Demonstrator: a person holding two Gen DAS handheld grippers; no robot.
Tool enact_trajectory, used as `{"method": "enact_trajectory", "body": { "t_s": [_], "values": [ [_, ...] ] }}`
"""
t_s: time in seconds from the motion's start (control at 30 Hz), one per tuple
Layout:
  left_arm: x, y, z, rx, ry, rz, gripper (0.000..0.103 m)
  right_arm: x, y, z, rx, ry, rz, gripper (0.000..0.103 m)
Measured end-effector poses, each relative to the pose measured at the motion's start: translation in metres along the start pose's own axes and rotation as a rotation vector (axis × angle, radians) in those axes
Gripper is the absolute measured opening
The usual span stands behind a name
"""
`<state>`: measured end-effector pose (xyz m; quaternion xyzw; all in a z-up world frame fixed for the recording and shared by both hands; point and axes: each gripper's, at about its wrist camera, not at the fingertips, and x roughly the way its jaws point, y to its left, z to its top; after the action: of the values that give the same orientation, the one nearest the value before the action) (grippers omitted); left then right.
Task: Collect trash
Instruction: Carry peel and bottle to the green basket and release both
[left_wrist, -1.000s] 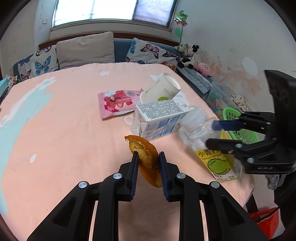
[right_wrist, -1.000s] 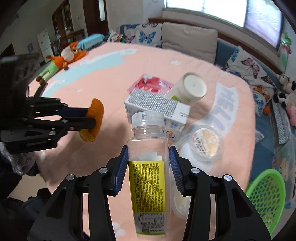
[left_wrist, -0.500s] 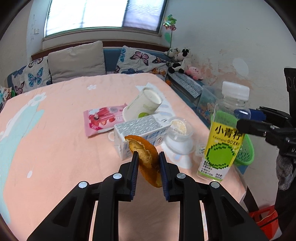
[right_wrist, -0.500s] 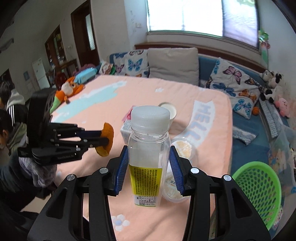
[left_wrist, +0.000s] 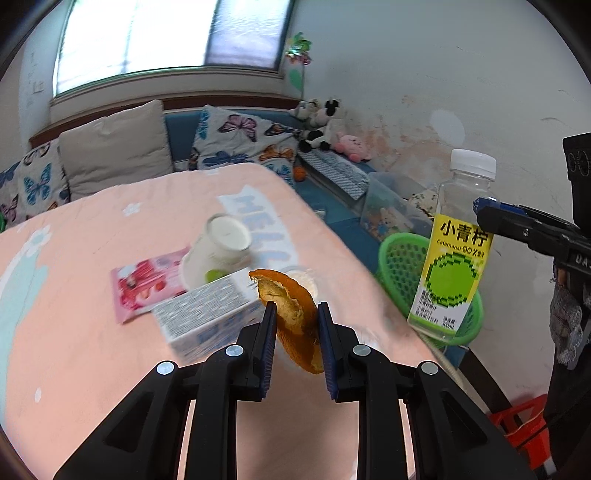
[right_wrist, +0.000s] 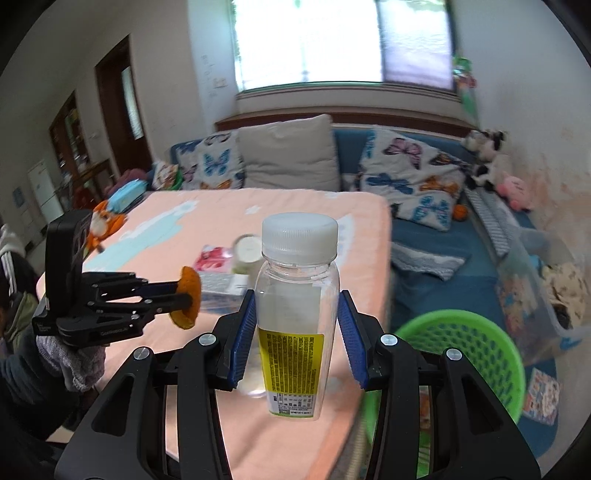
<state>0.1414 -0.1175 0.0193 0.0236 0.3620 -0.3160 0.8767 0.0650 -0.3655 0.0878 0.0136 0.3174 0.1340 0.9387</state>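
Note:
My left gripper (left_wrist: 294, 317) is shut on an orange peel (left_wrist: 291, 314) and holds it above the pink bedspread (left_wrist: 92, 350); it also shows in the right wrist view (right_wrist: 188, 295). My right gripper (right_wrist: 295, 317) is shut on a clear plastic bottle (right_wrist: 297, 317) with a white cap and yellow-green label, held upright in the air. In the left wrist view the bottle (left_wrist: 456, 258) hangs in front of a green mesh basket (left_wrist: 397, 258). The basket (right_wrist: 472, 350) stands low beside the bed, at the lower right in the right wrist view.
On the bedspread lie a white-and-blue carton (left_wrist: 207, 317), a tipped paper cup (left_wrist: 218, 251) and a pink snack wrapper (left_wrist: 144, 288). Cushions (left_wrist: 114, 155) and plush toys (left_wrist: 325, 125) line the blue sofa behind. A clear storage box (left_wrist: 391, 210) stands by the wall.
Both grippers have lifted and swung right toward the green basket. The bottle now hangs nearer the basket, and the bed items have slid left in both views.

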Motion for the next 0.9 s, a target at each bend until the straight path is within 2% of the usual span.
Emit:
{"method": "enact_trajectory", "body": {
  "t_s": [0.07,0.23,0.53,0.67,0.9],
  "values": [
    [0.004,-0.006,0.004,0.005,0.003,-0.011,0.022,-0.007,-0.012,-0.002,0.031,-0.008,-0.011,0.045],
    [0.012,-0.019,0.01,0.022,0.011,-0.03,0.022,-0.018,-0.047,-0.011,0.088,-0.025,-0.111,0.045],
    [0.025,-0.045,0.024,0.061,0.015,-0.057,0.022,-0.002,-0.114,-0.053,0.196,0.042,-0.317,0.045],
    [0.034,-0.06,0.03,0.087,0.024,-0.069,0.022,0.013,-0.137,-0.076,0.243,0.093,-0.373,0.045],
    [0.049,-0.086,0.039,0.127,0.04,-0.105,0.022,0.027,-0.159,-0.099,0.312,0.138,-0.399,0.047]
  ]
}}
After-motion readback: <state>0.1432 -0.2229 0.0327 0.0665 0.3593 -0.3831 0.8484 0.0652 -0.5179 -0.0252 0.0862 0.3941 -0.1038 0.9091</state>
